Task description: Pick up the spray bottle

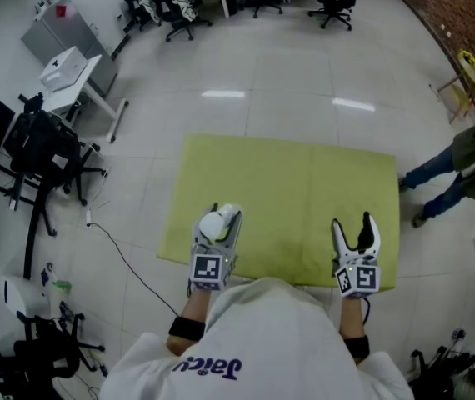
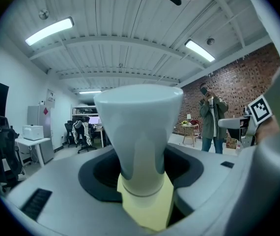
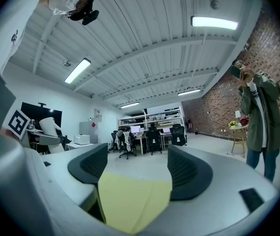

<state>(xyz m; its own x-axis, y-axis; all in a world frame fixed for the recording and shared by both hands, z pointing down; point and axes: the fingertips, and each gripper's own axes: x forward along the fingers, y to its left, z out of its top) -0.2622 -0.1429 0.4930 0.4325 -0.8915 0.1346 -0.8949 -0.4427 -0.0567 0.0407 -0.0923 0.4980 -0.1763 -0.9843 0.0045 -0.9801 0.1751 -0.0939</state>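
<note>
The pick-up looks to be at the grasp-and-lift step. The left gripper [image 1: 225, 216], in the lower left of the head view, has its fingers [image 2: 98, 175] closed tight on the white spray bottle [image 2: 139, 132]. In the left gripper view the bottle fills the middle of the frame, its narrow part pinched between the two dark pads and its wider part flaring above them. A patch of the yellow-green tabletop [image 1: 304, 190] shows beneath it. Whether the bottle is clear of that surface cannot be told for sure, though it appears to rest in the grip alone. The right gripper [image 1: 355, 228], in the lower right of the head view, has its fingers spread wide with only tabletop between them. The next move probably calls for raising the left gripper steadily, keeping the squeeze firm so the smooth bottle does not slip or tilt.
</note>
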